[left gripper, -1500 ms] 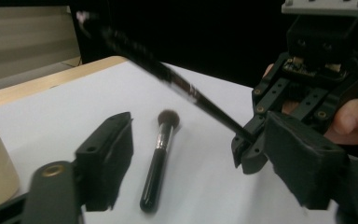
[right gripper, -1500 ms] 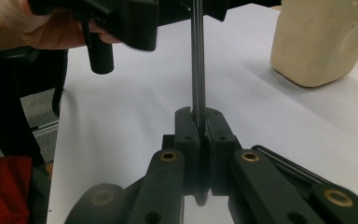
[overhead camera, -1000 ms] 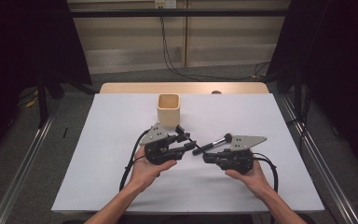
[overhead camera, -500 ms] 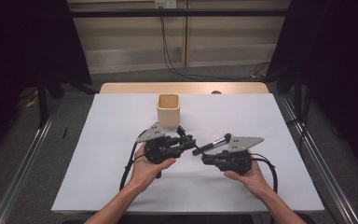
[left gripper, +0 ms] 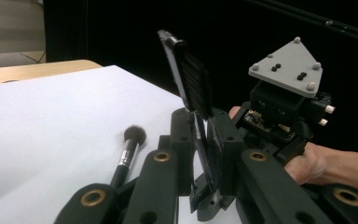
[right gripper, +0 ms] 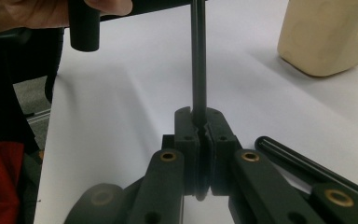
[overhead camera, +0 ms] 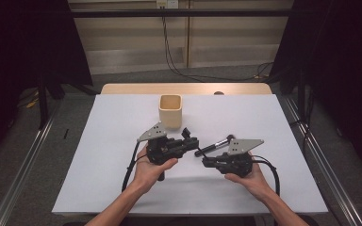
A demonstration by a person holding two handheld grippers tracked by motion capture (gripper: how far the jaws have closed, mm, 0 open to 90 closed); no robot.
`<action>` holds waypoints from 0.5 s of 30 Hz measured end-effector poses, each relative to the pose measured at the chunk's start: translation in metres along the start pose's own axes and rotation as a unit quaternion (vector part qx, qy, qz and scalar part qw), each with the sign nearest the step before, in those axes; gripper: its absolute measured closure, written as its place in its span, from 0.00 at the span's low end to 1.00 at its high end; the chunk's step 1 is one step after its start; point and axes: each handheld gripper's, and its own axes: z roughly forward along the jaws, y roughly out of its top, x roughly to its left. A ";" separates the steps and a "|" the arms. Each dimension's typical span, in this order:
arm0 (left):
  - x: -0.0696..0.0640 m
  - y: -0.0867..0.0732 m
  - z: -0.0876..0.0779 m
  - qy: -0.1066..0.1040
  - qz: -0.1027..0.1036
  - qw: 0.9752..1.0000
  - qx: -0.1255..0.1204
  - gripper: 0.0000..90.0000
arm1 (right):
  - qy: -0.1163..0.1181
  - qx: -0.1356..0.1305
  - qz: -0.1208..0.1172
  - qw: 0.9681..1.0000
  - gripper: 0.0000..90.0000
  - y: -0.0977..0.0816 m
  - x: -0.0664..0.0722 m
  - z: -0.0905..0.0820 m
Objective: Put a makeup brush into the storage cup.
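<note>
From above we see the left gripper and right gripper just before the cup; in the left gripper view the jaws, which have just been closing, pinch the comb low, so it may tip; in the right gripper view shut jaws hold a rod by its end, so it may swing.

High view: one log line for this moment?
left gripper: jaws just closing, shut on black comb | right gripper: shut on thin black rod | makeup brush: lying on table | beige cup: upright

Bright overhead light on white table, dark surrounds – soft shadows, close-ups blurry
</note>
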 end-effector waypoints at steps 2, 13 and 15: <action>-0.001 0.001 0.000 -0.005 -0.001 1.000 0.002 0.92 | 0.000 0.001 0.002 1.000 0.96 0.000 0.000 0.001; -0.008 0.005 0.001 -0.010 0.009 1.000 0.002 0.95 | -0.007 -0.010 0.009 1.000 0.90 0.000 0.001 0.000; -0.008 0.005 0.001 -0.009 0.007 1.000 0.001 0.95 | -0.010 -0.010 0.010 1.000 0.88 0.001 0.001 -0.001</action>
